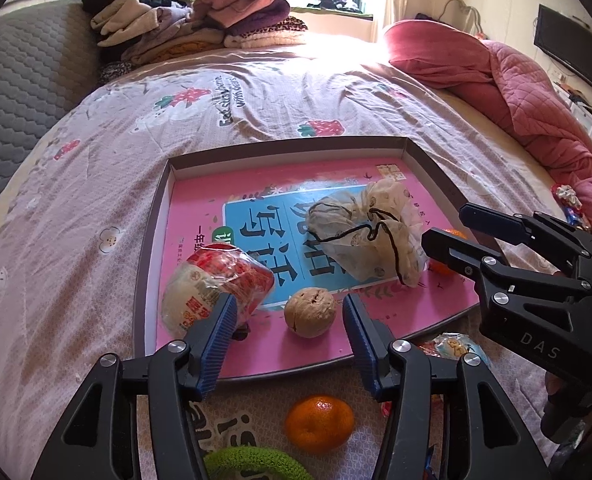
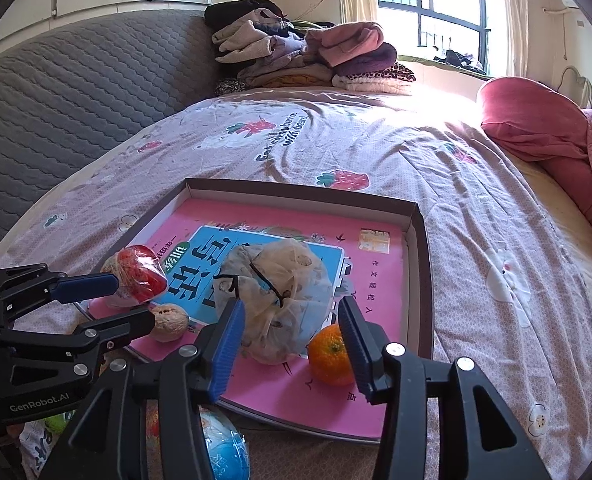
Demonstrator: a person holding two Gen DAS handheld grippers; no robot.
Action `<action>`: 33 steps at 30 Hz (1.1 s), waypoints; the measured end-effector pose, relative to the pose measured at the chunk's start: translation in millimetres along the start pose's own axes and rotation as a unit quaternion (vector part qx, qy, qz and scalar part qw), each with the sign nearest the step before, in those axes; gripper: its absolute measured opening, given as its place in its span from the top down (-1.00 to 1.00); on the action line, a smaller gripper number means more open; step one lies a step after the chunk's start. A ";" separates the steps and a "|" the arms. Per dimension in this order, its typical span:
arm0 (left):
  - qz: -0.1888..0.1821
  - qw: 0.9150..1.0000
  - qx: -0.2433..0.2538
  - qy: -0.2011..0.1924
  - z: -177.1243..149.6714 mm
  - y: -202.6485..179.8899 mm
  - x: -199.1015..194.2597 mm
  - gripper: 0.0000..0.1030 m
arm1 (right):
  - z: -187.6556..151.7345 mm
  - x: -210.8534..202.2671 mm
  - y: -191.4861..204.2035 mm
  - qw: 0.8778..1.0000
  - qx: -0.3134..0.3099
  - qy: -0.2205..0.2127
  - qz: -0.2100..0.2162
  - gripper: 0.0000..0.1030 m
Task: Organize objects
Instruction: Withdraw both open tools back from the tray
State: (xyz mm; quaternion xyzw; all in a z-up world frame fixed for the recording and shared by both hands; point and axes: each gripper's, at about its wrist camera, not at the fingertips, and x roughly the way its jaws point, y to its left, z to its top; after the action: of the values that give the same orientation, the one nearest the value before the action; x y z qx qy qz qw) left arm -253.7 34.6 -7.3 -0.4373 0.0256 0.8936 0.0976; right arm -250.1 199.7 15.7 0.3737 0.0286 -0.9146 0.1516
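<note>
- The shallow cardboard box lid lined with a pink book cover [image 1: 423, 164] lies on the bed and already holds a tan walnut [image 1: 310, 312], a mesh drawstring pouch [image 2: 276, 300] and a red-wrapped snack [image 1: 220, 288].
- The left hand-held gripper [image 1: 290, 322] is spread wide around the walnut; the right hand-held gripper [image 2: 292, 332] is spread beside an orange tangerine [image 2: 329, 354].
- Judged: placing is in hand; a loose tangerine [image 1: 319, 423] lies just outside the rim, and the next move must lift over it.

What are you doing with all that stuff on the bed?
Someone is tidying small things into a shallow box on the bed, using a hand-held gripper in each hand. The box already holds a red snack packet, a walnut, a mesh drawstring bag and an orange. The left hand-held gripper is open around the walnut; the right hand-held gripper is open by the bag. Another orange waits outside.
</note>
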 end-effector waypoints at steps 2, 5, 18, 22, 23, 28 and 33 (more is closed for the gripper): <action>-0.001 1.000 -0.003 -0.005 0.4 1.2 -4.1 -0.17 | 1.2 -3.6 0.5 1.000 0.000 -0.004 0.002 -0.04; -0.002 1.000 -0.010 -0.009 0.5 4.3 -9.4 -0.18 | 2.5 -10.4 1.9 1.000 -0.002 -0.011 0.002 -0.07; 0.006 0.999 -0.011 -0.033 -3.7 4.4 -43.8 -0.20 | 6.5 -43.4 9.1 0.999 -0.004 -0.043 0.009 -0.09; 0.009 0.999 -0.017 -0.038 -7.3 7.5 -55.9 -0.20 | 6.9 -56.1 11.3 0.998 -0.002 -0.053 0.014 -0.10; 0.010 0.999 -0.018 -0.040 -7.9 8.4 -58.7 -0.20 | 7.1 -59.7 11.6 0.998 0.000 -0.056 0.015 -0.10; 0.013 0.998 -0.026 -0.046 -13.8 14.2 -73.0 -0.20 | 7.7 -81.9 12.9 0.997 0.009 -0.076 0.024 -0.10; 0.017 0.998 -0.031 -0.050 -20.8 17.6 -83.0 -0.20 | 7.9 -102.2 13.2 0.995 0.020 -0.095 0.032 -0.10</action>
State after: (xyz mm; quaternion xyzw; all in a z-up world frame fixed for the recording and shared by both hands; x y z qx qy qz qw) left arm -191.4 2.0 44.4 -0.3946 0.0004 0.9162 0.0698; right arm -182.5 212.0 92.9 0.2885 -0.0163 -0.9412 0.1749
